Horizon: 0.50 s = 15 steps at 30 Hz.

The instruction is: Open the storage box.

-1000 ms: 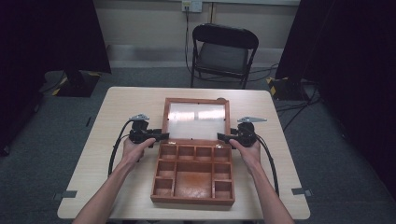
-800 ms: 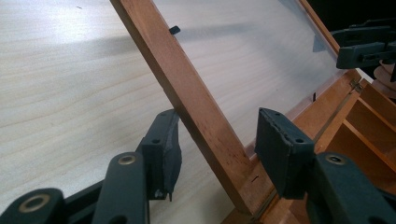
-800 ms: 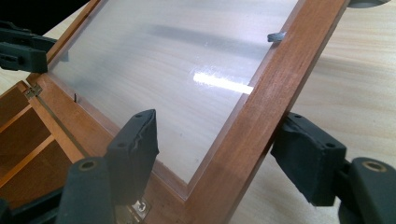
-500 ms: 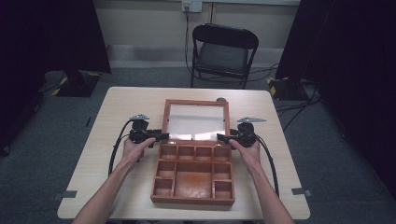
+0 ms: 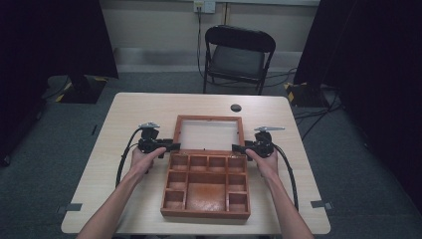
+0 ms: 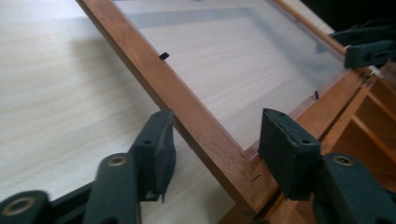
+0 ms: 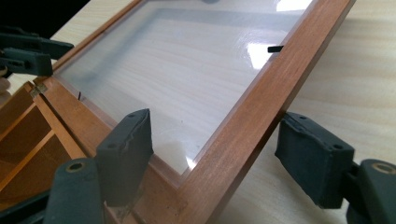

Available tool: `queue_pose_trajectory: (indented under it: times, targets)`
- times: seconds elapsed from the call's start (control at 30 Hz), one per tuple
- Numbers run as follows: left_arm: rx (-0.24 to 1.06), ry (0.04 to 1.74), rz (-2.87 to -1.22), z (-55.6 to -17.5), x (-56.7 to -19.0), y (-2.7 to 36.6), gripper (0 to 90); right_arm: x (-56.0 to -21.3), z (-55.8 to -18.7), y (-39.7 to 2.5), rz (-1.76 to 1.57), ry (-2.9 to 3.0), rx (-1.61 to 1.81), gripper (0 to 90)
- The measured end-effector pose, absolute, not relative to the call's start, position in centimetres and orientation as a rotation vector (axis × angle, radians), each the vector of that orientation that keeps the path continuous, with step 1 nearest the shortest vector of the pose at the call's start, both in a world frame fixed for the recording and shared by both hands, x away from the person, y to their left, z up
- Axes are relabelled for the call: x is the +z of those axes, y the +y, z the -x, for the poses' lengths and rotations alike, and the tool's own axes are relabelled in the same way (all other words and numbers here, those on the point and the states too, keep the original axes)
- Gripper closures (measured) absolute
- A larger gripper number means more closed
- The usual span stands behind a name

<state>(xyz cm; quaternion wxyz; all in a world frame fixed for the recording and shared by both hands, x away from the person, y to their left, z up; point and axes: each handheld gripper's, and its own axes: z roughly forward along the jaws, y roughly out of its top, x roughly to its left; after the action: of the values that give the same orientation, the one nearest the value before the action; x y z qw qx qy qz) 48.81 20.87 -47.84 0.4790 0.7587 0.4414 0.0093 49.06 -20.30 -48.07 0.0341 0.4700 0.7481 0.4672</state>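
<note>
A wooden box (image 5: 206, 211) with several compartments lies open on the table. Its glass-paned lid (image 5: 208, 118) stands tilted up from the hinges at the box's far side. My left gripper (image 5: 171, 146) is at the lid's left edge near the hinge, open. In the left gripper view it (image 6: 219, 140) straddles the lid's wooden frame (image 6: 154, 74) with a gap on each side. My right gripper (image 5: 236, 148) is open at the lid's right edge. In the right gripper view it (image 7: 219, 140) straddles the frame (image 7: 289, 60) the same way. The table shows through the glass (image 7: 187, 60).
A small dark disc (image 5: 236, 107) lies on the table beyond the lid. A black folding chair (image 5: 238, 55) stands behind the table. Cables trail from both grippers over the tabletop (image 5: 124, 119). In each gripper view the other gripper shows across the lid.
The lid has swung on its hinges: its far edge now shows nearer the box and the glare on the glass is gone. Both hands have barely moved.
</note>
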Motion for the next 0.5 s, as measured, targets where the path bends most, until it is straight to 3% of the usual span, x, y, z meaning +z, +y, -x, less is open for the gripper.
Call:
queue_pose_trajectory:
  times: [0.5]
  targets:
    - [0.043, 1.078, -1.855, -48.72, -47.97, 20.69, 43.8, -48.62, -49.37, -20.49, -1.529, 2.321, 1.456, 25.9]
